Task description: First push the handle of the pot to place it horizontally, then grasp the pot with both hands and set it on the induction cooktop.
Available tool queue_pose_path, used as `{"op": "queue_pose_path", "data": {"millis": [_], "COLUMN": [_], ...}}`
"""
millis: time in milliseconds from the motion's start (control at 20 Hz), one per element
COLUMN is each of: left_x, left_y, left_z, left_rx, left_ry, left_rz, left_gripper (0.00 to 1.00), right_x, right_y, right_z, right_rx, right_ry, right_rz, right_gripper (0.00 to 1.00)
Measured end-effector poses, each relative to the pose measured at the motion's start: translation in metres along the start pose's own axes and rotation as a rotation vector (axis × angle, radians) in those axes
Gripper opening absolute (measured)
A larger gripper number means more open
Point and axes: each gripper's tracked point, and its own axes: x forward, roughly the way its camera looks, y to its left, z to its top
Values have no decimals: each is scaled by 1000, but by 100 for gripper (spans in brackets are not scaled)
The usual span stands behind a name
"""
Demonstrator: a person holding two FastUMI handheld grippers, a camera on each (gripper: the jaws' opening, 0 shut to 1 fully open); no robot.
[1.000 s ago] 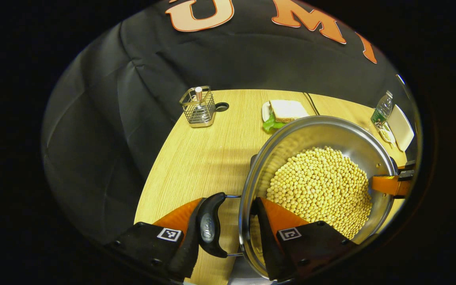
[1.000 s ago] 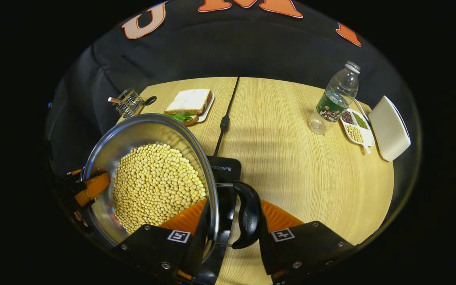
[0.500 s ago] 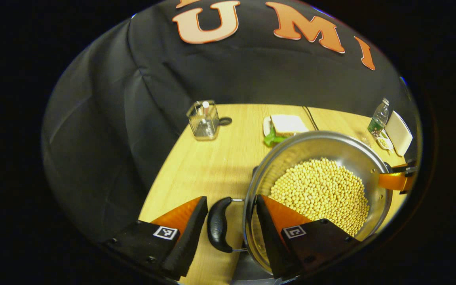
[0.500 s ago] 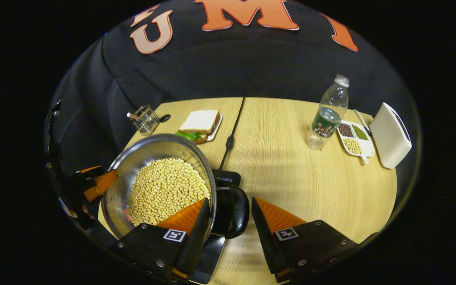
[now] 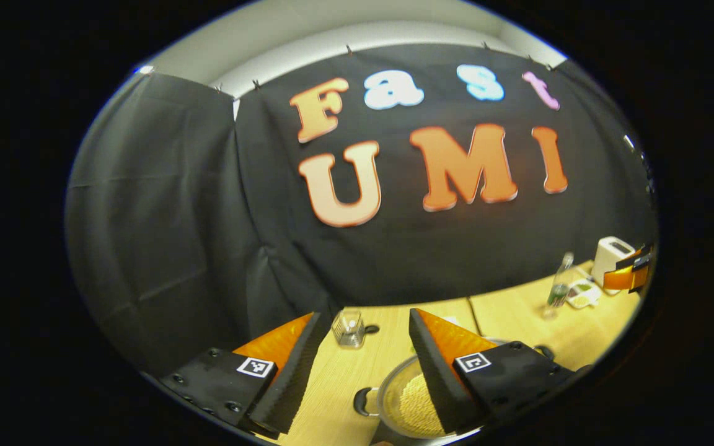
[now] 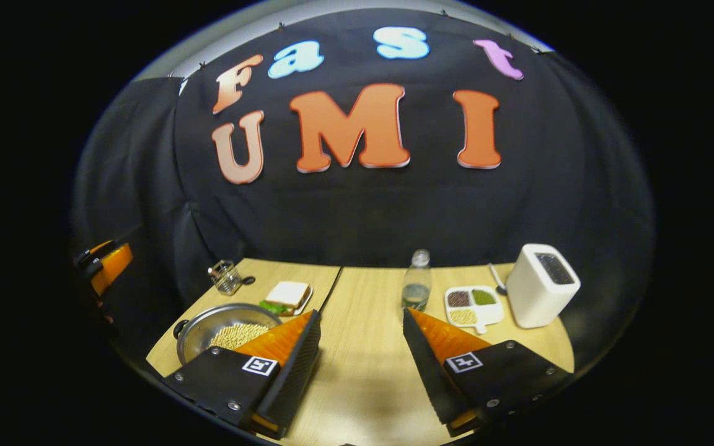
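Note:
The steel pot [image 6: 208, 323], filled with pale beans [image 6: 236, 335], sits low on the left of the wooden table [image 6: 369, 371] in the right gripper view, one dark side handle [image 6: 180, 327] showing. My right gripper [image 6: 361, 313] hangs open well above and behind it, with nothing between its fingers. In the left gripper view the pot [image 5: 394, 387] lies at the bottom edge with its handle [image 5: 362, 401] pointing left. My left gripper [image 5: 366, 314] is open and raised clear of it. Each gripper appears far off in the other's view: the left gripper [image 6: 108, 263], the right gripper [image 5: 625, 276].
A wire holder [image 6: 227, 277] and a sandwich on a plate [image 6: 287, 295] stand behind the pot. A water bottle [image 6: 418, 288], a divided dish of beans [image 6: 473, 303] and a white box [image 6: 540, 285] occupy the right back of the table.
Both grippers opened off the pot's side handles, then drew back and rose high. The pot stayed down and now looks small and distant.

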Motion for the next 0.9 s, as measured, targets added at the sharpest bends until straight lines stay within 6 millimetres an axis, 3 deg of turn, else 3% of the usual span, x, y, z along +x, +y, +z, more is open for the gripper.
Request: {"op": "queue_pose_path", "data": {"millis": [50,150,200,300,350,400,500,550,600,650,700,900], "left_x": [-10,-34,-45,-67,-74,-85,-92,-93,-92,-94,-97,-112], "left_y": [-3,-3,-2,-6,-4,-5,-6,-7,-11,-10,-11,-8], "left_z": [29,81,103,133,146,159,177,182,183,184,188,219], "left_rx": [-22,-73,-107,-157,-177,-194,-210,-225,-236,-249,-260,-269], "left_ry": [-57,-171,-219,-250,-261,-278,-323,-340,-341,-338,-339,-415], "left_rz": [-1,1,4,-17,-20,-24,-25,-29,-45,-52,-60,-62], "left_gripper": [100,92,100,94,99,95,99,92,99,95,97,97], "right_x": [-16,-51,-68,-95,-109,-126,-159,-173,-187,-197,-202,-239], "right_y": [-9,-32,-42,-53,-60,-71,-91,-95,-97,-96,-96,-91], "right_z": [19,54,68,92,103,117,147,160,172,180,181,192], "right_rx": [-5,-23,-32,-32,-30,-31,-38,-39,-46,-54,-59,-116], "right_ry": [-56,-165,-211,-286,-324,-367,-470,-523,-578,-614,-630,-683], "right_rz": [-7,-26,-36,-38,-38,-45,-71,-80,-73,-65,-65,-63], "right_gripper": [86,90,93,93,98,98,93,93,93,93,98,98]}}
